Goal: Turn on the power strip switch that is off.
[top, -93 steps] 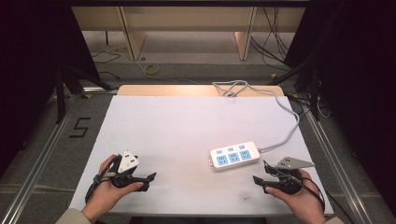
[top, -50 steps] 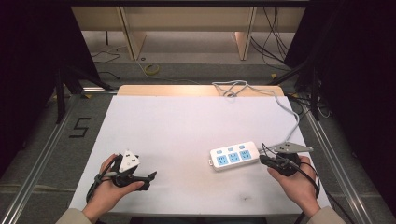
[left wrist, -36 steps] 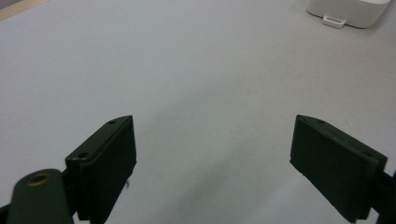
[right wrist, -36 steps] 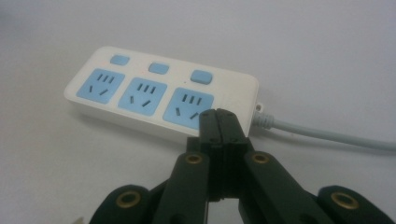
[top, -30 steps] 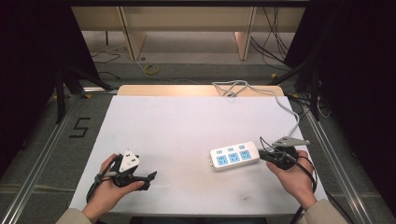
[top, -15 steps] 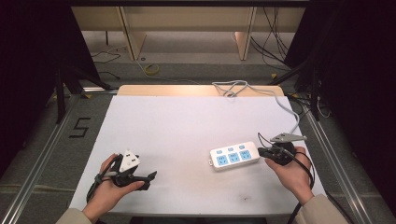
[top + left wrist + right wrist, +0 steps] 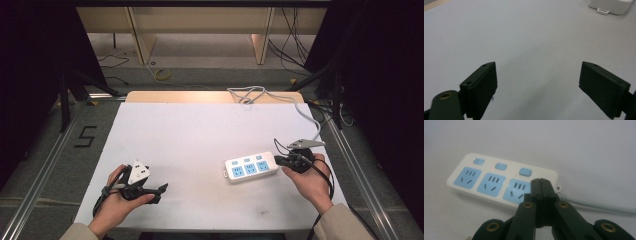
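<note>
While the right gripper sits with its fingers squeezed tight together and nothing between them, its tip is just at the right end of the power strip. In the right gripper view the closed tip hangs over the nearest blue socket, close to the nearest blue button. It looks like the job is to press a button or push the strip, and that has hardly begun: the tip has reached the strip, but I cannot tell if it is touching. The strip lies flat on the white bench, near the front right. Its long side runs left to right, tipped a little up at the right, where its cord leaves toward the back. The sockets face up. The left gripper rests well away at the front left, fingers spread wide and empty.
</note>
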The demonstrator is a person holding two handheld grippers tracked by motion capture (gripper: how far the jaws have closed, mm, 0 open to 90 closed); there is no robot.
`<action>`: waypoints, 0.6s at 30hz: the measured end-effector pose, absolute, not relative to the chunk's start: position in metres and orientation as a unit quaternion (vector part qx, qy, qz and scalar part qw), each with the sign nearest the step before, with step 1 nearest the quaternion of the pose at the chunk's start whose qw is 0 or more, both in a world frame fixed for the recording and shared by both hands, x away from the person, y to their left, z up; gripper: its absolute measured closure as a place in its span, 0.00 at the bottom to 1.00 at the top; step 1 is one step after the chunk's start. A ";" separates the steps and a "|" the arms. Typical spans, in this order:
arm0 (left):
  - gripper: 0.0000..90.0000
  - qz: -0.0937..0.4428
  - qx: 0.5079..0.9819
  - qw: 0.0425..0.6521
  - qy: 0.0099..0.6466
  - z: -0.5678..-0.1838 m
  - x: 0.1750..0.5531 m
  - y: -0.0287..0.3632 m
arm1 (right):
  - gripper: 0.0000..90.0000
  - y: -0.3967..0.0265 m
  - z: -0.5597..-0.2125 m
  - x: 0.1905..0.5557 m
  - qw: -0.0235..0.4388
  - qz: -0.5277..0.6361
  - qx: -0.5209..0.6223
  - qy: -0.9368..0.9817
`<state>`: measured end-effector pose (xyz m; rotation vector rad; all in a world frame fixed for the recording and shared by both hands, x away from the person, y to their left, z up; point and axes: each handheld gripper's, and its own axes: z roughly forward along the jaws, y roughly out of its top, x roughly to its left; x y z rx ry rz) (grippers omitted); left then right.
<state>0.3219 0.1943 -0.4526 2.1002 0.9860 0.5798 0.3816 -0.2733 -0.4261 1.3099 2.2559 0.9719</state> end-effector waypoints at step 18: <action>0.16 0.225 0.819 0.364 0.383 -0.453 0.322 0.194 | 1.00 -0.268 -0.426 0.392 0.172 0.340 0.461 0.801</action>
